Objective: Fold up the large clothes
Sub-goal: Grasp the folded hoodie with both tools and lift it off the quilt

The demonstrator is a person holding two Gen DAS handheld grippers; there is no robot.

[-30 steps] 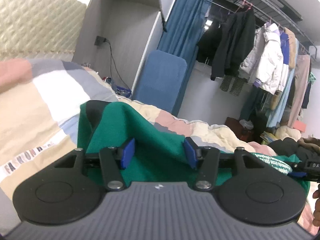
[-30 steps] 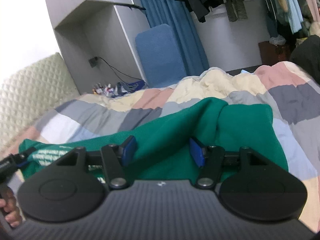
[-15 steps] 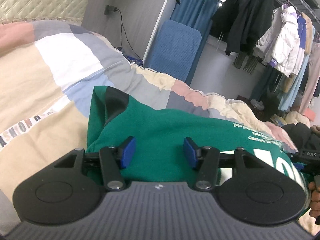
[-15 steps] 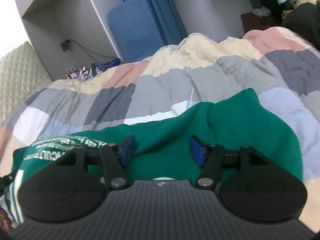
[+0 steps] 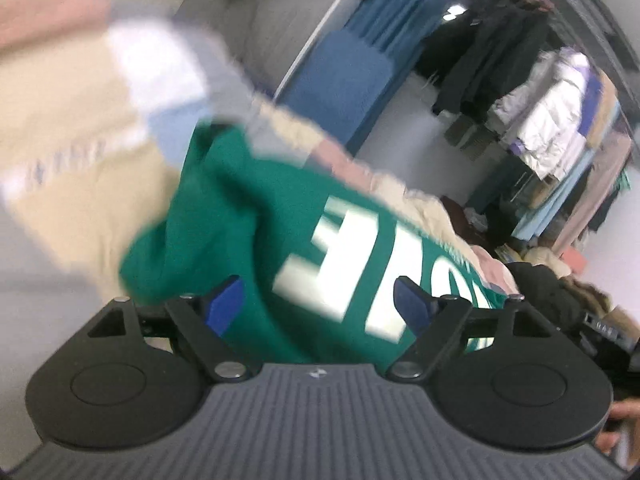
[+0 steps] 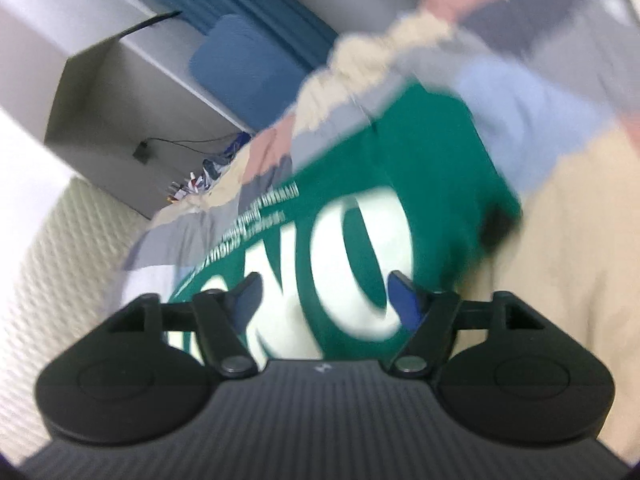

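Both hand-held grippers let go of the green sweatshirt on the bed

The patchwork quilt (image 5: 72, 184) carries the green sweatshirt (image 5: 248, 232), now lying with its white lettering up; this fold looks laid down. The left hand-held gripper (image 5: 320, 308) and right hand-held gripper (image 6: 324, 300) have just been opening, jaws wide, cloth between the pads but unpinched.

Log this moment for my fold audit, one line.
left gripper: opening | right gripper: opening | green printed sweatshirt: released on patchwork quilt
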